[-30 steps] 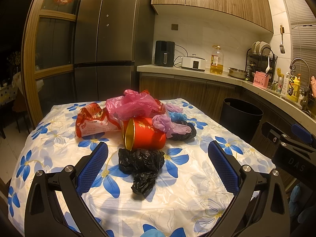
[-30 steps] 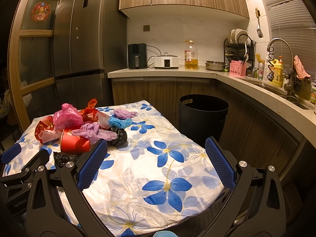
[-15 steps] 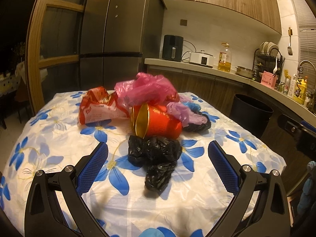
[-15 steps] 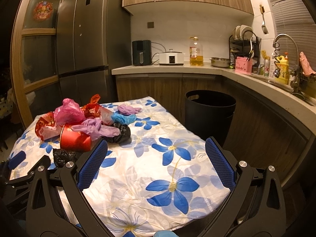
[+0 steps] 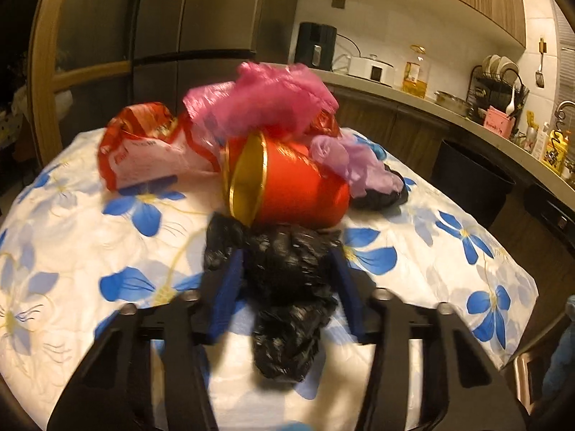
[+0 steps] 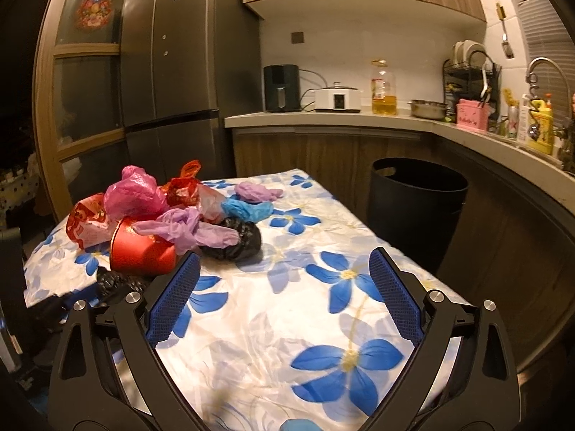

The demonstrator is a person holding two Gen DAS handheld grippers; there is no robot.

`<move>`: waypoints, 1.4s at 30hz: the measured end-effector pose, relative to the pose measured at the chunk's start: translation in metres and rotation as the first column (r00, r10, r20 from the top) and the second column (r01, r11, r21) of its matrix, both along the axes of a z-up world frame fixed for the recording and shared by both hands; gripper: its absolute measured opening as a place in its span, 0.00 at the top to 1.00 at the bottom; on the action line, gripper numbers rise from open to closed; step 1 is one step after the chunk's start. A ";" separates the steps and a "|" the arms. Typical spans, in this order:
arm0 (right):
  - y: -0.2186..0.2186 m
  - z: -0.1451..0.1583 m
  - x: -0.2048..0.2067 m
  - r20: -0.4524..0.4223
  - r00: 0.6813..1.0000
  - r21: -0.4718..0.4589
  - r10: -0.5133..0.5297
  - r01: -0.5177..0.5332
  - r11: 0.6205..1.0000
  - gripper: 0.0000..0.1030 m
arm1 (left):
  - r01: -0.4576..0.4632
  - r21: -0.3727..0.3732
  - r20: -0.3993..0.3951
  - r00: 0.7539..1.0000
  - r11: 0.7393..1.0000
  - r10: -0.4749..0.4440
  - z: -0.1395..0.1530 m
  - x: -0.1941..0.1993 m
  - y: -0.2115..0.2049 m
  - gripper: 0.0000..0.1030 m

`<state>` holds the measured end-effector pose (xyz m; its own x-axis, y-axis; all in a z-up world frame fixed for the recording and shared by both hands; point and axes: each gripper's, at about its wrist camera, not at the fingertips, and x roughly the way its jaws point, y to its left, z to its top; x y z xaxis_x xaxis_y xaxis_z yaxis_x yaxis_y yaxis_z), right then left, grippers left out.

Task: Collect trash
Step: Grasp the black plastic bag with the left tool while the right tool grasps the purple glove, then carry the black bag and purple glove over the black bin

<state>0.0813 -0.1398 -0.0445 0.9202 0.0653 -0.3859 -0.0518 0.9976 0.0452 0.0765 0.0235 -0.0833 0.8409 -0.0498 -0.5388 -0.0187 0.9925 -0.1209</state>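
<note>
Kitchen table (image 6: 323,323), floral cloth, trash heap at far left end. Left gripper (image 5: 287,273) pads pressed on crumpled black bag (image 5: 287,287), just before red cup (image 5: 291,186). Bag likely light, soft, slippery; pinch at bunched middle. Right gripper (image 6: 284,294) spread wide, empty. Bin (image 6: 417,208) beyond table

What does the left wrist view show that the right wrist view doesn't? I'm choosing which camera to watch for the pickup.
Only the left wrist view shows the left hand-held gripper closing around the crumpled black bag. Only the right wrist view shows the right hand-held gripper open above the tablecloth, plus the bin's full rim and the blue glove clearly. Both show the red cup and pink bag.
</note>
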 end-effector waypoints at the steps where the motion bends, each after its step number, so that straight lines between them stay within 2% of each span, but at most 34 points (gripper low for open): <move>1: 0.002 -0.002 0.004 -0.005 1.000 0.005 0.015 -0.015 1.000 0.14 | 0.007 0.002 0.000 1.000 1.000 -0.007 -0.001 0.000 -0.001 0.63; 5: 0.015 -0.009 0.022 -0.038 0.996 0.029 0.085 -0.084 0.996 0.29 | 0.012 -0.003 0.015 1.000 1.000 -0.012 0.000 -0.005 0.000 0.70; 9: 0.032 -0.016 0.040 -0.060 0.986 0.043 0.155 -0.153 0.987 0.43 | -0.001 -0.024 0.047 0.999 1.000 0.002 0.009 -0.018 0.008 0.71; 15: 0.059 -0.023 0.067 -0.076 0.966 0.076 0.247 -0.241 0.968 0.57 | -0.029 -0.039 0.098 0.995 0.999 0.033 0.025 -0.035 0.020 0.71; 22: 0.085 -0.030 0.092 -0.096 0.942 0.082 0.322 -0.315 0.945 0.75 | -0.055 -0.042 0.075 0.996 0.998 0.058 0.022 -0.033 0.027 0.71; 27: 0.093 -0.040 0.102 -0.133 0.927 0.085 0.351 -0.342 0.936 0.96 | -0.069 -0.042 0.071 0.995 0.997 0.071 0.022 -0.036 0.031 0.71; 32: 0.081 -0.025 0.086 -0.068 0.935 0.062 0.349 -0.345 0.937 0.98 | -0.086 -0.035 0.097 0.991 0.996 0.089 0.032 -0.044 0.033 0.71; 42: 0.032 0.005 0.055 -0.007 0.948 0.082 0.318 -0.316 0.945 0.98 | -0.087 -0.001 0.155 0.984 0.996 0.086 0.059 -0.046 0.010 0.71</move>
